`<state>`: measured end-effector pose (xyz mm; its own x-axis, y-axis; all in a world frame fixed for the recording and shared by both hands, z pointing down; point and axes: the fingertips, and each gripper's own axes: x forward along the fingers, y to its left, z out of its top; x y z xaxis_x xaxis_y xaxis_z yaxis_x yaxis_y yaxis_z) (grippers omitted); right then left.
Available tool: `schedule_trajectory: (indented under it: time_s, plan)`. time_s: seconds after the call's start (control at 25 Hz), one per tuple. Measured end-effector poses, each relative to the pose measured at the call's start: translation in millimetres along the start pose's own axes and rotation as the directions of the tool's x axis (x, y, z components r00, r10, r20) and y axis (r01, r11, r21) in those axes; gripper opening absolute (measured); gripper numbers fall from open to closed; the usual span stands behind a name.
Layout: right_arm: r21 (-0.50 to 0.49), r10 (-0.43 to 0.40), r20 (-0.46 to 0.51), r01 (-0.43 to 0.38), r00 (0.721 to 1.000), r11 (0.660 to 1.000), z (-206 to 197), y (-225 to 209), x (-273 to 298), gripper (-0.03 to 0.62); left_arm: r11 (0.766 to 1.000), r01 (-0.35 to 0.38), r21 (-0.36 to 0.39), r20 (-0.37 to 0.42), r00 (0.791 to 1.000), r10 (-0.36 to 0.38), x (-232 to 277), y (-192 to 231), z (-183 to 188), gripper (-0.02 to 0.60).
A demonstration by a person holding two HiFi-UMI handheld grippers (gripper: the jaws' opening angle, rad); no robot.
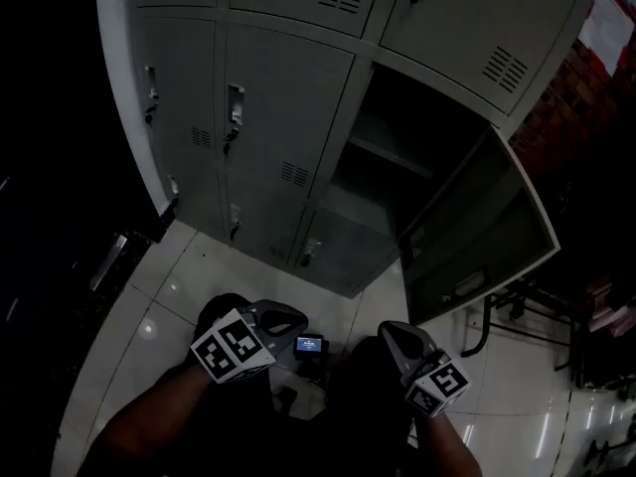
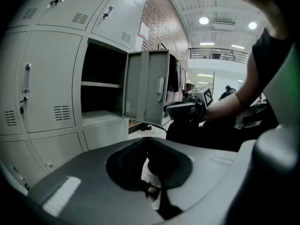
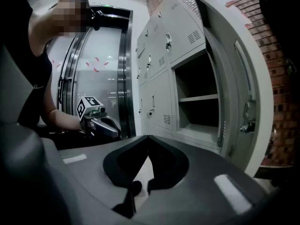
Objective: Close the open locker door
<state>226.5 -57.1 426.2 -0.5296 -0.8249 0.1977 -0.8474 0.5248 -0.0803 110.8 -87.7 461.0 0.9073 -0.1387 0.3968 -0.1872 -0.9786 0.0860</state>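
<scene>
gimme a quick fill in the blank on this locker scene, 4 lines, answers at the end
1. In the head view, the open locker door stands swung out to the ___ of its compartment.
2. Inside that compartment a single ___ divides the space.
3. The right gripper has its jaws ___, with nothing between them.
4. Neither the right gripper nor the left gripper is ___ the door.

Missing words: right; shelf; shut; touching

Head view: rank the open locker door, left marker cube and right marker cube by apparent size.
1. open locker door
2. left marker cube
3. right marker cube, slightly smaller, maybe just farther away
</scene>
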Motion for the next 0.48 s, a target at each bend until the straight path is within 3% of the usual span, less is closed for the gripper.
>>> schedule_trajectory:
  time_s: [0.28, 0.48]
  plan:
    - [0.091, 0.017, 0.089, -0.025, 0.996, 0.996, 12.6, 8.5, -1.5, 0.002, 1.000, -0.015, -0.012, -0.013, 1.000, 0.015, -4.1, 3.5, -4.6, 0.012]
    - [0.119, -0.037, 0.063, 0.029, 0.997, 0.992, 10.0, 1.8, -20.1, 0.002, 1.000, -0.012, -0.009, -0.009, 1.000, 0.012, -3.1, 2.6, -3.8, 0.012]
